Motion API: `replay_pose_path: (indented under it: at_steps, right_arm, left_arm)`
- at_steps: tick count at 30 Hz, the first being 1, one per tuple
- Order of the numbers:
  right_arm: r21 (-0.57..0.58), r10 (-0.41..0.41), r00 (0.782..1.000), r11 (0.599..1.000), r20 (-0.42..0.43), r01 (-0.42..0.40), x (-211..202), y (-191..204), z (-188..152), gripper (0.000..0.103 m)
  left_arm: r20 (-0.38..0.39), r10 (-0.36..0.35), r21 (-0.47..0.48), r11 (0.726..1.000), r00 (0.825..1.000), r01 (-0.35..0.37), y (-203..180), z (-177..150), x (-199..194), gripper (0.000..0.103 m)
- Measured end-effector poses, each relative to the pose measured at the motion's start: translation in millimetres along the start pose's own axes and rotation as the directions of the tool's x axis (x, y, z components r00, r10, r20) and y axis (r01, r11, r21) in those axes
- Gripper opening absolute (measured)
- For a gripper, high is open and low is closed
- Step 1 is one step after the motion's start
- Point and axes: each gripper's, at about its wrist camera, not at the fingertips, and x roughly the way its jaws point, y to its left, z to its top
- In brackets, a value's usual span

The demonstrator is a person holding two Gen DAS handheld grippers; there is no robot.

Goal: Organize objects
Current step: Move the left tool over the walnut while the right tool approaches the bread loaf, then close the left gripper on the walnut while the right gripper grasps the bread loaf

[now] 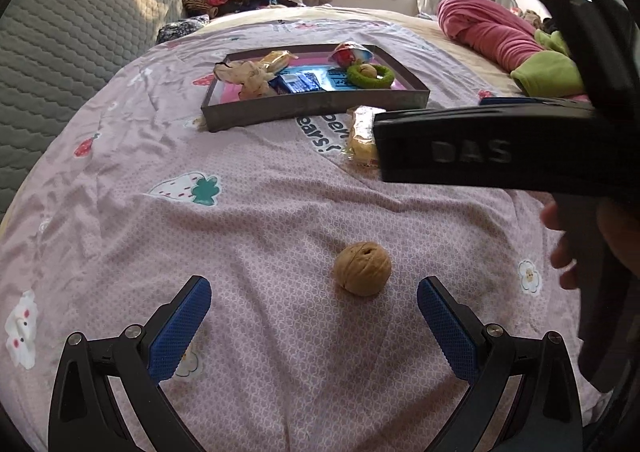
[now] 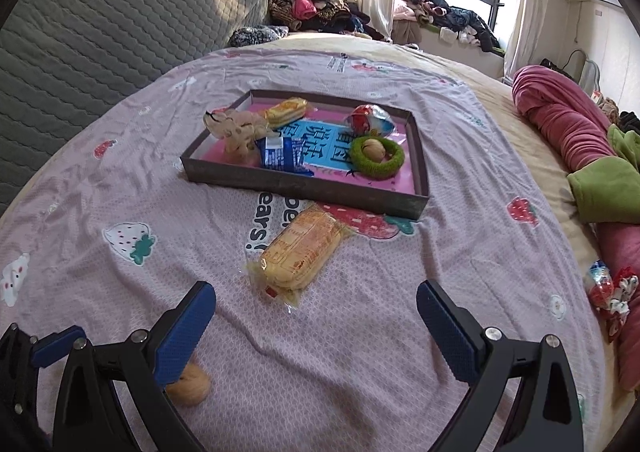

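A tan walnut (image 1: pixel 362 268) lies on the pink bedsheet just ahead of my open left gripper (image 1: pixel 314 294), between its finger lines; it also shows behind my right gripper's left finger (image 2: pixel 191 385). My right gripper (image 2: pixel 316 298) is open and empty, just short of a yellow wrapped cracker pack (image 2: pixel 302 254), half hidden by the right gripper's body in the left wrist view (image 1: pixel 362 134). Beyond stands a dark shallow tray (image 2: pixel 304 188) (image 1: pixel 316 108) holding a green ring around a walnut (image 2: pixel 377 156), a blue packet (image 2: pixel 282 154), another cracker pack (image 2: pixel 286 111), a beige cloth toy (image 2: pixel 236 130) and a red-blue wrapped item (image 2: pixel 370 120).
A grey quilted headboard (image 2: pixel 100 32) rises at the left. Rolled pink and green blankets (image 2: pixel 580 156) lie along the right side, with a red-white wrapped item (image 2: pixel 606 290) beside them. Piles of clothes (image 2: pixel 316 8) sit by the window. A hand (image 1: pixel 568 240) holds the right gripper.
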Motion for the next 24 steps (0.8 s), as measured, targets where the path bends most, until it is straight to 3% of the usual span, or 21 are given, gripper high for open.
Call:
replay_pose_path:
  at_steps: [17, 19, 21, 24]
  right_arm:
    - [0.077, 0.022, 0.995, 0.997, -0.094, -0.015, 71.1, -3.7, 13.9, 0.101]
    - [0.071, 0.021, 0.995, 0.997, -0.1, -0.014, 76.4, -3.8, 14.6, 0.096]
    - [0.064, 0.021, 0.994, 0.998, -0.109, -0.014, 80.4, -3.5, 14.8, 0.09]
    - [0.053, 0.016, 0.993, 0.999, -0.118, -0.01, 86.3, -2.9, 14.4, 0.086]
  left_arm:
    - [-0.006, -0.027, 0.0, 1.0, 1.0, 0.027, 2.7, 7.9, 26.9, 0.096]
    - [-0.011, -0.034, 0.001, 0.999, 0.999, 0.034, 0.9, 7.5, 29.2, 0.088]
    - [-0.022, -0.055, 0.002, 0.998, 0.998, 0.055, -0.6, 7.7, 32.1, 0.07]
    - [-0.035, -0.063, 0.007, 0.998, 0.997, 0.063, -3.9, 6.5, 35.9, 0.069]
